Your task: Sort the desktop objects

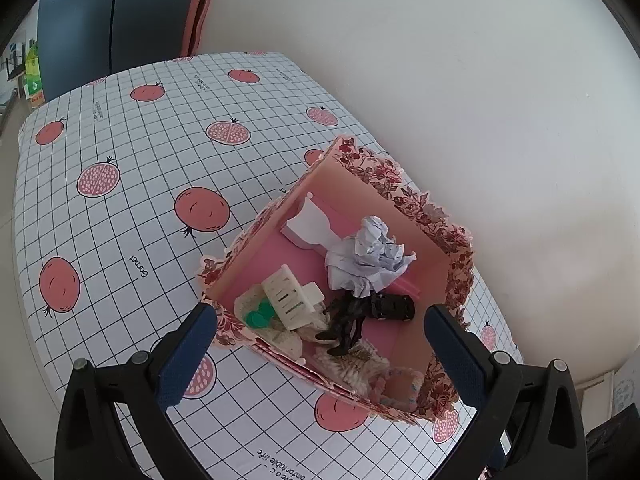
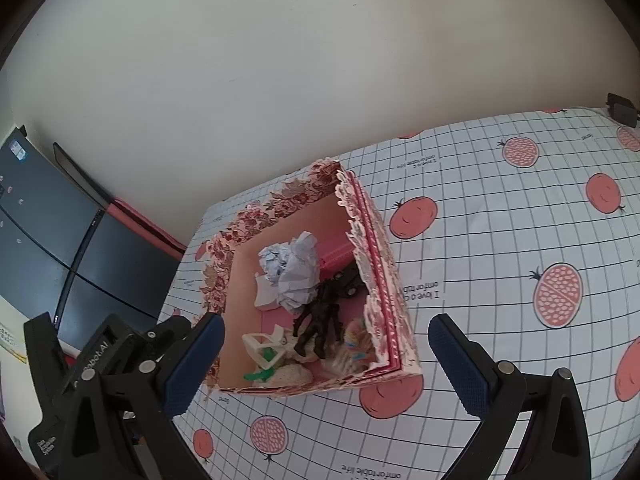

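A pink box with a red floral rim (image 1: pixel 400 192) (image 2: pixel 280 208) stands open on the table. Inside lie a crumpled paper ball (image 1: pixel 372 252) (image 2: pixel 294 270), a white foam piece (image 1: pixel 310 226), a cream toy chair (image 1: pixel 290 298) (image 2: pixel 266 346), a green piece (image 1: pixel 258 316), a black figure (image 1: pixel 346 324) (image 2: pixel 320 320), a black toy car (image 1: pixel 394 306) and fuzzy plush bits (image 1: pixel 360 368) (image 2: pixel 352 354). My left gripper (image 1: pixel 322 356) hovers over the box's near corner, open and holding nothing. My right gripper (image 2: pixel 328 364) hangs over the near side, also open wide and holding nothing.
The table (image 1: pixel 120 140) (image 2: pixel 500 240) wears a white grid cloth printed with pomegranates. A pale wall runs close behind the box. Dark screens (image 2: pixel 60 240) stand past the table's left end. A black adapter (image 2: pixel 622 110) lies at the far right edge.
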Tool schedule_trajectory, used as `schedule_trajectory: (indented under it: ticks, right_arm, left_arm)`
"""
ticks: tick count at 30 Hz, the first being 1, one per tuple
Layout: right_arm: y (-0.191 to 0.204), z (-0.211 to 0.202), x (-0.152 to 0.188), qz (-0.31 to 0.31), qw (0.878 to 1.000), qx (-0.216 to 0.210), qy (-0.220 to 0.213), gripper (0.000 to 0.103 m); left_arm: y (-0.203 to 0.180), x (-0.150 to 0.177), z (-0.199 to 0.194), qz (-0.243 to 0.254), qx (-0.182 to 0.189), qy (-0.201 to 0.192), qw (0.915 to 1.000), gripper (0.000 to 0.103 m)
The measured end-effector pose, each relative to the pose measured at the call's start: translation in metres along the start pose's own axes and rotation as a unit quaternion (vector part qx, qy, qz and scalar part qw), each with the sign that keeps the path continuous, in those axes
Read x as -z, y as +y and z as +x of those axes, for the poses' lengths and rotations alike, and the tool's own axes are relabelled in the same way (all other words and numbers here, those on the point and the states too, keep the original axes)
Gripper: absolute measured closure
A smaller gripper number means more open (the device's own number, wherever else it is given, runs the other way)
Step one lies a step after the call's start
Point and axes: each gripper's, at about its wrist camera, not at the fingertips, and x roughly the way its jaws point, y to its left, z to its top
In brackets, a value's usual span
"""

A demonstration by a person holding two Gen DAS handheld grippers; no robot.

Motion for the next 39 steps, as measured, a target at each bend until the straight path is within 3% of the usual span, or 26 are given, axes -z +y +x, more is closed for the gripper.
schedule_trajectory:
  ticks: [18,30,39]
  right_arm:
    - [-0.012,-0.033,-0.001,-0.079,0.99,0.116,0.023,0.0]
    - [-0.026,-0.064,-0.006,-0.088,0.985,0.147,0.02,0.0]
    - [-0.05,-0.082,-0.013,-0.07,0.982,0.175,0.02,0.0]
  left_arm:
    - [-0.037,0.019,-0.019,0.082,-0.063,-0.008,0.9946,0.0]
    - [-0.063,0.041,-0.036,0.132,-0.085,-0.019,0.9874,0.0]
    - [-0.088,0.063,-0.037,0.191,-0.126,-0.013,0.9733,0.0]
